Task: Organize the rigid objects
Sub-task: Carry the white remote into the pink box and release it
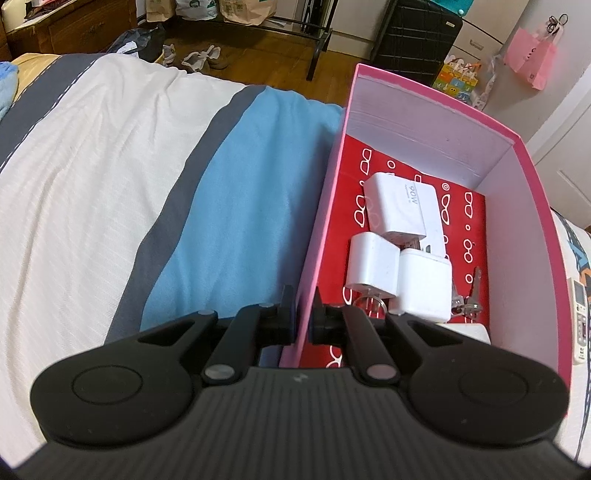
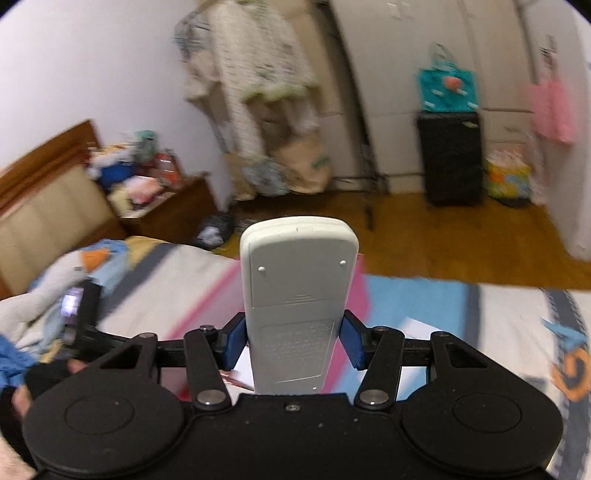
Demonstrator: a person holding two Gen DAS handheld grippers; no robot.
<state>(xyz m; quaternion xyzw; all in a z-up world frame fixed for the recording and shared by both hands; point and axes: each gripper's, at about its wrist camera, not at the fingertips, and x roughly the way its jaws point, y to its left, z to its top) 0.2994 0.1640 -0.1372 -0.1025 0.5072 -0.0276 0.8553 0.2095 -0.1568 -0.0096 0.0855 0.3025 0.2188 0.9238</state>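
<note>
The left tool (image 1: 303, 325) clamps the pink box (image 1: 436, 125) wall to steady it on the bed (image 1: 92, 166), while the right tool (image 2: 291, 343) grips the remote (image 2: 295, 288), lifted for boxing.

- bed sheet (image 1: 110, 166), white with grey stripes, blue band (image 1: 236, 206)
- wood floor (image 1: 280, 59)
- black suitcase (image 1: 413, 37) upright by the wall
- pink bag (image 1: 532, 59) hanging on the door
- teal bag (image 2: 447, 88) on top of the suitcase
- paper bags (image 1: 240, 9) on the floor
- shoes (image 1: 203, 59) near the bed
- nightstand (image 2: 173, 210), cluttered top
- headboard (image 2: 48, 192), wood and beige
- hanging clothes (image 2: 258, 81), blurred
</note>
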